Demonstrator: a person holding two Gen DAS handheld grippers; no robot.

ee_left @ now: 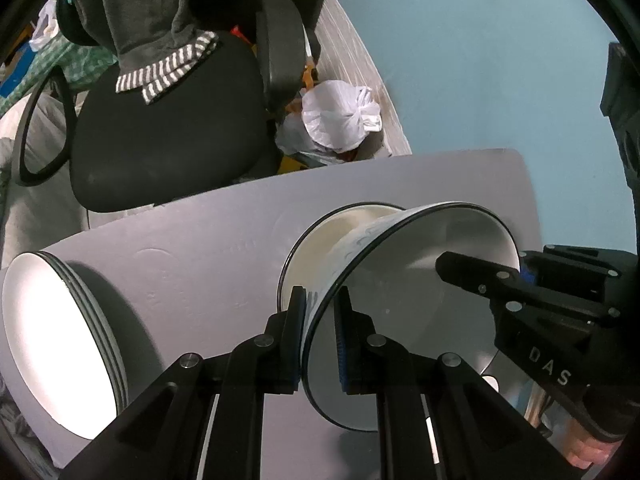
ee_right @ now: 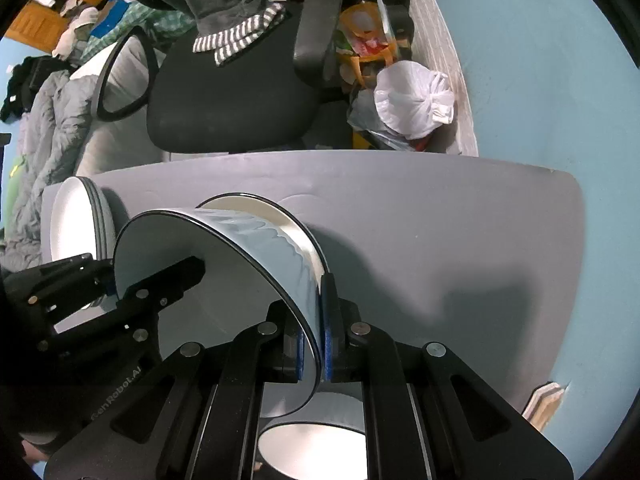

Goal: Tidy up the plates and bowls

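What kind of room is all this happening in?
Probably a lived-in bedroom or home study, not a kitchen: a black office chair draped with clothing, a tied white plastic bag on the floor, and a grey table against a blue wall.

Left gripper (ee_left: 320,336), right gripper (ee_right: 312,344): both clamped, pointing steeply down.

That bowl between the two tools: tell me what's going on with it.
A person is holding one white bowl with both tools at once. The left tool is shut on one side of its rim and the right tool is shut on the opposite side. They carry it above the grey table, over another bowl standing there. A stack of white plates sits off to the left.
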